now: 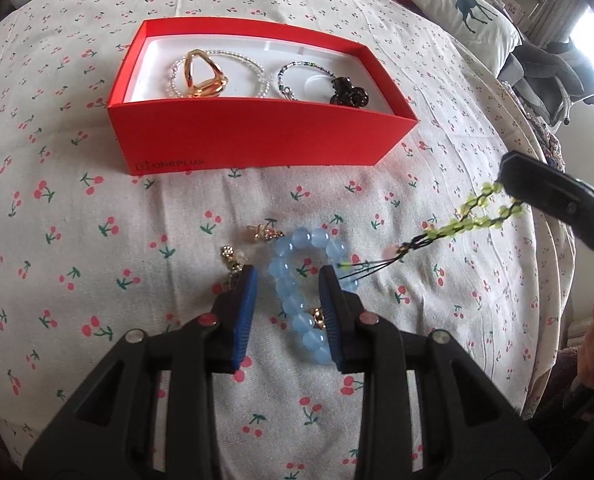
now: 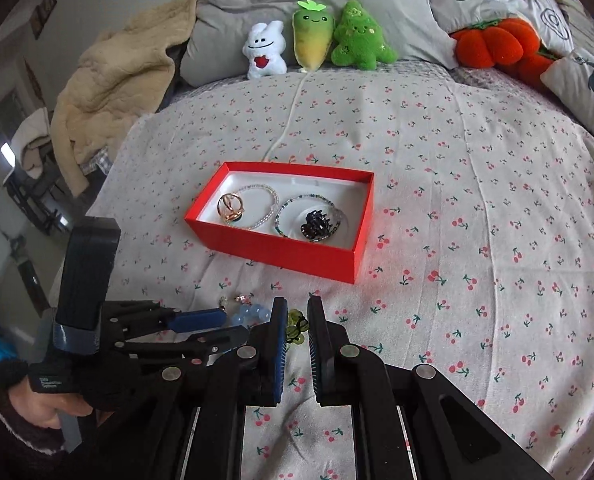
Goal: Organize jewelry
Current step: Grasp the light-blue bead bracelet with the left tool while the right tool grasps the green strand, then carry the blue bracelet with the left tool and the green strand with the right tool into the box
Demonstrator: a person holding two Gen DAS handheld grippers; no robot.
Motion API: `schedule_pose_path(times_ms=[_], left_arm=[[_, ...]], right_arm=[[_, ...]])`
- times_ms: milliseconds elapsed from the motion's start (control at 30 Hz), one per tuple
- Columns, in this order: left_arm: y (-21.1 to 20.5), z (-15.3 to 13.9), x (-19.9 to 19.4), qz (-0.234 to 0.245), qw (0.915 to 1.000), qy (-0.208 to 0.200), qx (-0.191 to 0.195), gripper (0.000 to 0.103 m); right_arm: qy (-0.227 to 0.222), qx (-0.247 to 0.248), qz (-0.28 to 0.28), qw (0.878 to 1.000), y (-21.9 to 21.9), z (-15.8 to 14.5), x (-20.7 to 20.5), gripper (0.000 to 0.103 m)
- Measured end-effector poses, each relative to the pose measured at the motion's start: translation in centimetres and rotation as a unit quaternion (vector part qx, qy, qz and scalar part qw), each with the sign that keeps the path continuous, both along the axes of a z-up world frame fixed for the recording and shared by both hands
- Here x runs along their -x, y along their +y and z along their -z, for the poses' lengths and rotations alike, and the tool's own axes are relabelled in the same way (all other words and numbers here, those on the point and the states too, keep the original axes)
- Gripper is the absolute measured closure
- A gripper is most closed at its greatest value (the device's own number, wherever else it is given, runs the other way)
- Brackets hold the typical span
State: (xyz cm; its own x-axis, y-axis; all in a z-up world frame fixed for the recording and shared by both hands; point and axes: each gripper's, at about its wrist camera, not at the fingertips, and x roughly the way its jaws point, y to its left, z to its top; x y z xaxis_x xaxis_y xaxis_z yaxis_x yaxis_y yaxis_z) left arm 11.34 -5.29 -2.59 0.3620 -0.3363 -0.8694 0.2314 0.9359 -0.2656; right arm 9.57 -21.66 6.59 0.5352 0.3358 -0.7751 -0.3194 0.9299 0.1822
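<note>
A red box (image 1: 257, 136) (image 2: 281, 246) on the bed holds a gold ring (image 1: 203, 74), two thin bead bracelets (image 1: 293, 76) and a dark hair claw (image 1: 349, 94). A pale blue bead bracelet (image 1: 297, 280) lies between the open fingers of my left gripper (image 1: 287, 292), which shows in the right wrist view (image 2: 201, 320). Two small gold earrings (image 1: 263, 233) (image 1: 229, 258) lie beside it. My right gripper (image 2: 297, 316) (image 1: 509, 184) is shut on a green bead bracelet (image 1: 473, 220) (image 2: 297, 326), lifted, its dark cord trailing to the cloth.
The bed is covered by a white cherry-print cloth (image 2: 457, 220). Plush toys (image 2: 317, 40), an orange pumpkin cushion (image 2: 493, 44), grey pillows and a beige blanket (image 2: 113, 76) lie at the far side. A white cable (image 2: 289, 120) runs toward the box.
</note>
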Motion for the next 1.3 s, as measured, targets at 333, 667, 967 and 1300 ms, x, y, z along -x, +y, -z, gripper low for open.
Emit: schedule_pose_path(times_ms=[333, 667, 967, 1300], left_arm=[[-1.3, 0.4, 0.0, 0.003, 0.9997, 0.015, -0.021, 0.069], [-1.3, 0.5, -0.5, -0.011, 0.9988, 0.019, -0.044, 0.09], [0.0, -2.3, 0.3, -0.019, 0.9998, -0.001, 0.004, 0.09], [0.9, -7.6, 0.9, -0.036, 0.9965, -0.067, 0.035, 0.09]], right_arm=[[0.026, -0.008, 0.052, 0.998, -2.6, 0.0, -1.4, 0.093], [0.073, 0.0, 0.074, 0.995, -3.1, 1.9, -2.1, 0.093], [0.045, -0.019, 0.083, 0.995, -3.1, -0.4, -2.0, 0.093], [-0.011, -0.036, 0.096, 0.995, -1.8, -3.9, -2.1, 0.093]])
